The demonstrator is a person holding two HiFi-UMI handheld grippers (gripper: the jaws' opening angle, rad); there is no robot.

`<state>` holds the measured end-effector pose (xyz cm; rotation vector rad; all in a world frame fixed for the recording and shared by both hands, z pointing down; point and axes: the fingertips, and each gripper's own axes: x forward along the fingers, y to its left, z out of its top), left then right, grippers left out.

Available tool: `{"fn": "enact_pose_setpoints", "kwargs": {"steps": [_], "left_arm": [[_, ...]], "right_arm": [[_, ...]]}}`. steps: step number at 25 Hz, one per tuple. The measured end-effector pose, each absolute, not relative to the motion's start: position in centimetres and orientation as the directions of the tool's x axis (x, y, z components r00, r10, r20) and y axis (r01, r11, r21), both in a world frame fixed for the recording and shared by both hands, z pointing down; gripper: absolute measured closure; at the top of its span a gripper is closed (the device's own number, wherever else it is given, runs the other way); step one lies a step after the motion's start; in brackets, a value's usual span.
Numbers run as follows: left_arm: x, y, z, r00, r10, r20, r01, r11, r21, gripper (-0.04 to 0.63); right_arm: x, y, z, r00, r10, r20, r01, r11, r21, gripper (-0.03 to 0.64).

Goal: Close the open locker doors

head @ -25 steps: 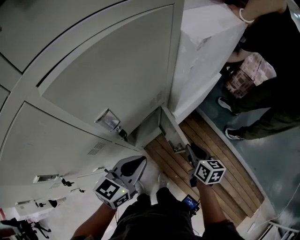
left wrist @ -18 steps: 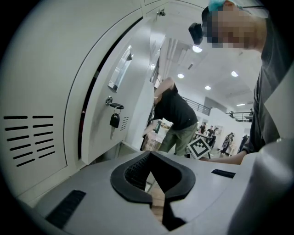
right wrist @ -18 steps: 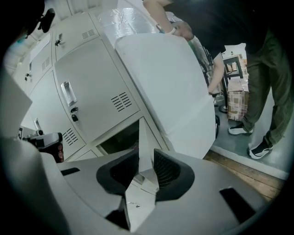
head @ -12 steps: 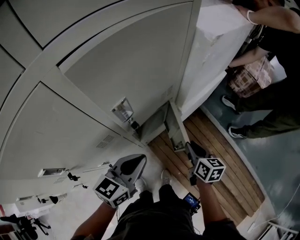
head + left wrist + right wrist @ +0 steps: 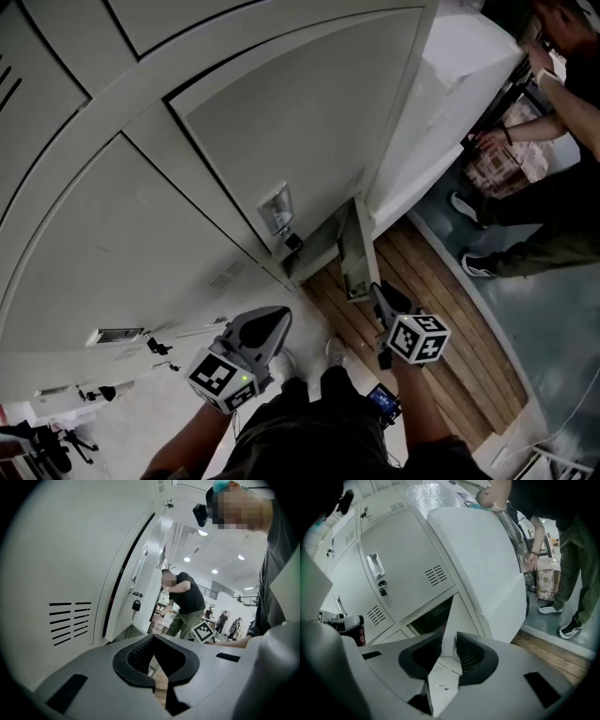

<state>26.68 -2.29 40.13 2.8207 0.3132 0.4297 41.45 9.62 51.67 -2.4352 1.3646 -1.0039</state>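
Note:
A bank of grey lockers (image 5: 281, 122) fills the head view. One low locker door (image 5: 349, 251) stands ajar, edge-on to me. My right gripper (image 5: 379, 294) reaches its lower corner. In the right gripper view the door's thin edge (image 5: 451, 616) runs between the two pads (image 5: 469, 653), which have just closed a little onto it and hold it. My left gripper (image 5: 273, 324) hangs to the left, beside the closed doors. Its jaws (image 5: 157, 651) are open, with only floor showing between them. A padlock (image 5: 293, 242) hangs under the latch plate (image 5: 276, 208).
The white side panel (image 5: 441, 112) of the locker bank stands at the right. Beyond it a person (image 5: 539, 211) bends over a patterned bag (image 5: 495, 161). A strip of wooden floor (image 5: 441, 309) runs beneath the open door. A small stand (image 5: 52, 448) sits at the lower left.
The head view has swung, so the lockers and the open door slid to the right in the picture. Both grippers keep their places in it. The person at the right has bent lower.

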Motion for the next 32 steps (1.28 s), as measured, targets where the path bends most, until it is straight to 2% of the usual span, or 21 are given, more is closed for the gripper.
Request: {"fn": "enact_pose_setpoints", "kwargs": {"steps": [32], "left_arm": [[22.3, -6.2, 40.1, 0.949, 0.198, 0.245, 0.118, -0.945, 0.304, 0.592]], "right_arm": [[37.5, 3.6, 51.3, 0.252, -0.869, 0.426, -0.672, -0.474, -0.569, 0.517]]}}
